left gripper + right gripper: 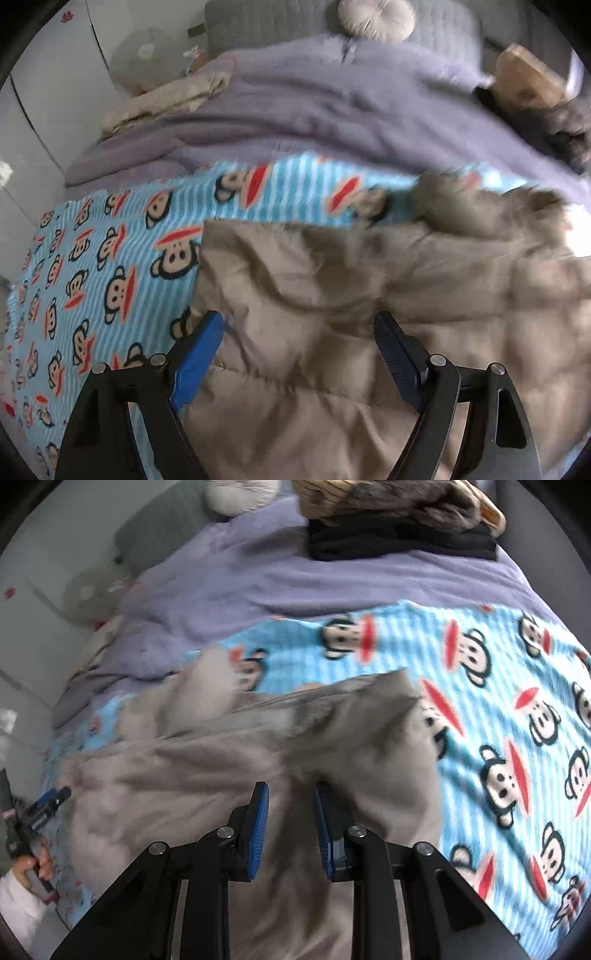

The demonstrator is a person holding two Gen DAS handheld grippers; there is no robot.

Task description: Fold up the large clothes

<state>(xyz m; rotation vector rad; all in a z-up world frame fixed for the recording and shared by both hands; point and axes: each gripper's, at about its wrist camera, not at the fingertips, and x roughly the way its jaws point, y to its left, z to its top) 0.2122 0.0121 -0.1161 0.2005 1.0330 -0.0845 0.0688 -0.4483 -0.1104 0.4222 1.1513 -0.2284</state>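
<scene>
A beige padded jacket with a fur-trimmed hood lies spread on a blue monkey-print blanket. My left gripper is open wide, hovering over the jacket's left part near its edge. In the right wrist view the jacket fills the centre. My right gripper has its jaws a narrow gap apart over a raised fold of the jacket; the fabric between them is blurred. The left gripper shows at the far left, held in a hand.
A lilac duvet covers the far bed. A round cushion, a grey headboard, a folded stack of dark and furry clothes and a beige garment lie behind. White wardrobe doors stand left.
</scene>
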